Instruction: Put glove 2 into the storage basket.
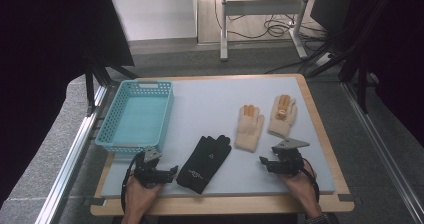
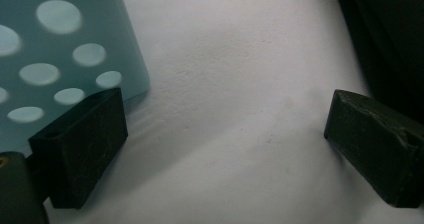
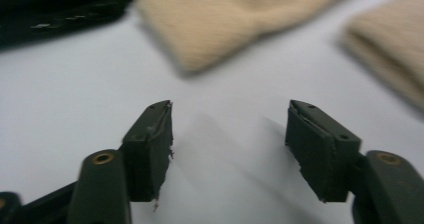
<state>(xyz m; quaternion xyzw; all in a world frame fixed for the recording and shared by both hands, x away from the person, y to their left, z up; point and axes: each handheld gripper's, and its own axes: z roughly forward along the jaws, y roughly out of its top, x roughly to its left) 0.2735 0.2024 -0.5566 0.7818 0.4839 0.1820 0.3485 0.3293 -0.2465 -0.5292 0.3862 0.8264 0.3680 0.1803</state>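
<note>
At the far left of the table (image 1: 210, 96) sits the turquoise basket (image 1: 136, 115), with nothing in it that we can make out. Just below its near corner our left gripper (image 1: 167, 173) rests on the mat, jaws spread wide with nothing between them; in the left gripper view the basket wall (image 2: 65, 49) stands close beside one pad, and the edge of the black glove (image 2: 390, 44) darkens the other side. That black glove (image 1: 204, 163) lies just beside those jaws, its cuff toward us and its fingers pointing away, long axis tilted a little to the right. Next come the two cream gloves, the nearer one (image 1: 249, 127) and its partner (image 1: 282, 115) farther right, both cuff-down toward us. Our right gripper (image 1: 266, 163) hovers just below the nearer cream glove's cuff, jaws parted and empty; the right gripper view shows that cuff (image 3: 235, 21) straight ahead beyond the pads. We judge this glove the likeliest next pick: it lies directly ahead of the right gripper, which is far nearer to it than the left.
</note>
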